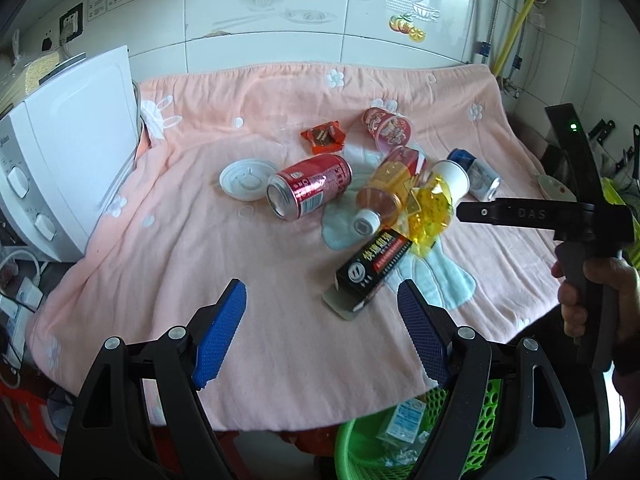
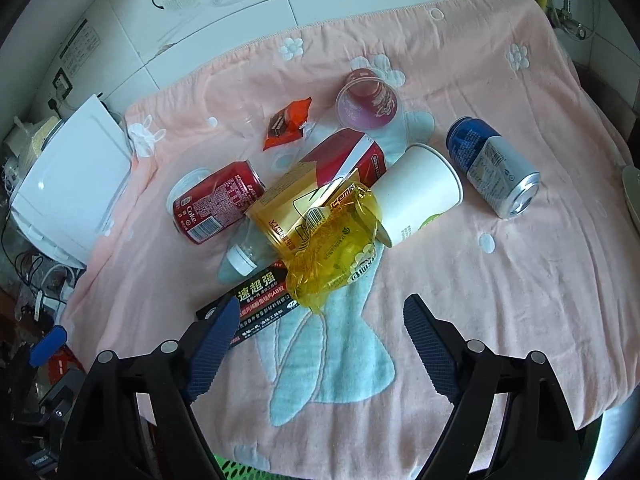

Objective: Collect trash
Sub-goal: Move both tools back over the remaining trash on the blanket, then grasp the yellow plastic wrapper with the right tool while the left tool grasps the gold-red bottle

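Trash lies on a pink towel: a red cola can, a white lid, an orange snack wrapper, a red patterned cup, a capped clear bottle, a yellow crumpled film, a white paper cup, a blue can and a black box. My left gripper is open above the towel's front, just short of the black box. My right gripper is open and empty, its left finger over the black box, the yellow film just ahead.
A green perforated basket holding small packets sits below the front edge. A white appliance stands at the left edge of the towel. White tiled wall runs behind. A hand holds the right gripper's handle at the right.
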Action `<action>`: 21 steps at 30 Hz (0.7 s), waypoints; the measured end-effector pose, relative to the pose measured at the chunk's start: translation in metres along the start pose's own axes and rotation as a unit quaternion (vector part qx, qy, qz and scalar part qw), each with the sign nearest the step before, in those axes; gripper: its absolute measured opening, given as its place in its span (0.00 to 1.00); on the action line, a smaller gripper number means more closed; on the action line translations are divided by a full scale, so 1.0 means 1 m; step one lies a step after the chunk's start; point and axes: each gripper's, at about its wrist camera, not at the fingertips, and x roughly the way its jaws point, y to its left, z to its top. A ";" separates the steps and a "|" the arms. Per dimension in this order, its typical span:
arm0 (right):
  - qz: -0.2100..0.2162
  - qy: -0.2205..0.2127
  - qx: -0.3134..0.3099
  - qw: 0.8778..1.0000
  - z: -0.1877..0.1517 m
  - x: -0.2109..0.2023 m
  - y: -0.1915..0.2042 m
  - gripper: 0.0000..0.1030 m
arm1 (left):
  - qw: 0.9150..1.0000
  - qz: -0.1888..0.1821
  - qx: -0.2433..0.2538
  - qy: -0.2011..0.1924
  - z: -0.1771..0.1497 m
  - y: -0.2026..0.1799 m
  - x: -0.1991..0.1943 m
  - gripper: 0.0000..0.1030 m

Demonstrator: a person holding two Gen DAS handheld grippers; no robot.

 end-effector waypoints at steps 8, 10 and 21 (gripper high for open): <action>-0.025 0.033 0.034 0.999 0.016 0.050 -0.001 0.76 | 1.000 -0.003 0.009 0.002 0.020 0.013 0.023 0.75; -0.025 0.042 0.047 0.998 0.018 0.059 -0.004 0.75 | 1.000 -0.005 0.010 0.003 0.024 0.015 0.028 0.75; -0.020 0.064 0.067 0.995 0.023 0.084 -0.012 0.56 | 0.999 -0.020 0.026 0.002 0.058 0.010 0.057 0.75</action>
